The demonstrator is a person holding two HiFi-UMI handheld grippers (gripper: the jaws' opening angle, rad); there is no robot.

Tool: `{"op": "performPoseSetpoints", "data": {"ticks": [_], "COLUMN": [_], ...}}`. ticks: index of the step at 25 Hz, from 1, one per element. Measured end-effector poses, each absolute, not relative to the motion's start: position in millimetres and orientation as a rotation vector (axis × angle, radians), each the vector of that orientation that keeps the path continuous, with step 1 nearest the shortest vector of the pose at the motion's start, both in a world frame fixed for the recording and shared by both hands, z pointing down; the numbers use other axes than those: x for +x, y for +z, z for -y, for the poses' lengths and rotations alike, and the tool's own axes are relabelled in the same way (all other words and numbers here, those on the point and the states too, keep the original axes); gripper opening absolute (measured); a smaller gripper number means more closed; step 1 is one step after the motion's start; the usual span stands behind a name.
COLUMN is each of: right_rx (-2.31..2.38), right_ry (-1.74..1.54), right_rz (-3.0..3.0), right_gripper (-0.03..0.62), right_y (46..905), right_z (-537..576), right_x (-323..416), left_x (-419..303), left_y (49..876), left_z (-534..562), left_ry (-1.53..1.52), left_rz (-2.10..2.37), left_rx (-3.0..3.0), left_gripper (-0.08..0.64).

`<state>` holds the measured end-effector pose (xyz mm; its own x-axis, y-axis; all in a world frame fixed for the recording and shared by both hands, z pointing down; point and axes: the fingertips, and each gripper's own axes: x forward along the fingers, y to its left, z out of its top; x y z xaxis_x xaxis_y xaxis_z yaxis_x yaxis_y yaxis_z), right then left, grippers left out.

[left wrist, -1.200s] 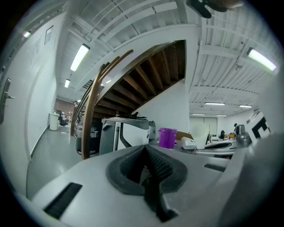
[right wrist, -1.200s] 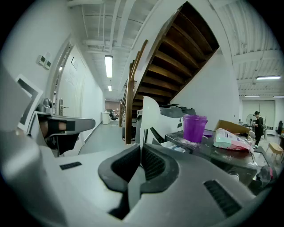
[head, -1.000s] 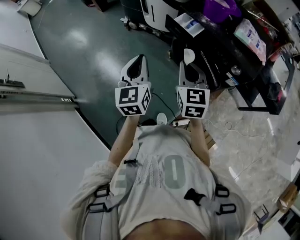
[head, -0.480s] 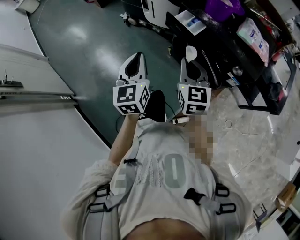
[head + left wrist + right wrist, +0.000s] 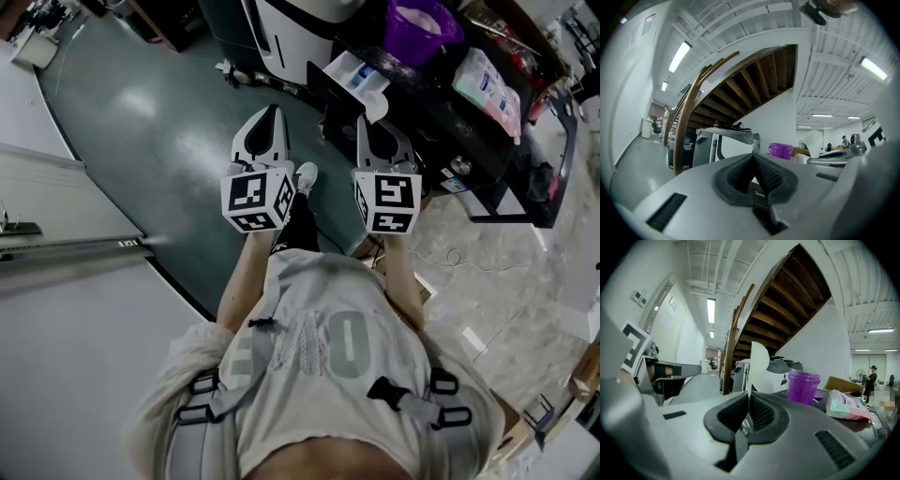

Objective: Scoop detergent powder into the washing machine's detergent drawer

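Since the dark tabletop (image 5: 441, 105) with the supplies lies ahead and neither gripper is over it, the step in hand looks like the approach. The right gripper (image 5: 749, 405) is clenched on the handle of a white plastic scoop (image 5: 758, 363), whose bowl stands upright above the jaws. The scoop is best carried steady and lowered bowl-first into the translucent purple plastic tub (image 5: 802, 387). That tub sits open on the tabletop and, judging from the head view, seems to hold pale powder. The left gripper (image 5: 753, 161) is closed on nothing, so it is free to steady the tub. A pink-and-white soft pouch (image 5: 846, 406) lies just beside the tub. A white boxy machine (image 5: 725, 139) stands beyond, and its drawer cannot be made out.
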<state>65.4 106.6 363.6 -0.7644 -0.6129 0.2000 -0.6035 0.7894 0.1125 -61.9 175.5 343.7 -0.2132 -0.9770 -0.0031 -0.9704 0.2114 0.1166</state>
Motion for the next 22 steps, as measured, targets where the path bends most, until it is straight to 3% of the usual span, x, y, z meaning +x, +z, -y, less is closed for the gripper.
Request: {"op": "performPoseSetpoints", "data": {"ticks": [22], "right_rx": [1.226], "right_ry": [0.225], "right_rz": [2.681], "right_gripper": [0.008], "right_y": [345], "right_z": [146], "right_x": [-67], "left_x": [-188], "left_y": [308], "left_z": [128], "left_ry": [-0.098], "left_rz": [2.094], "left_rx": [2.298], "left_gripper": [0.02]}}
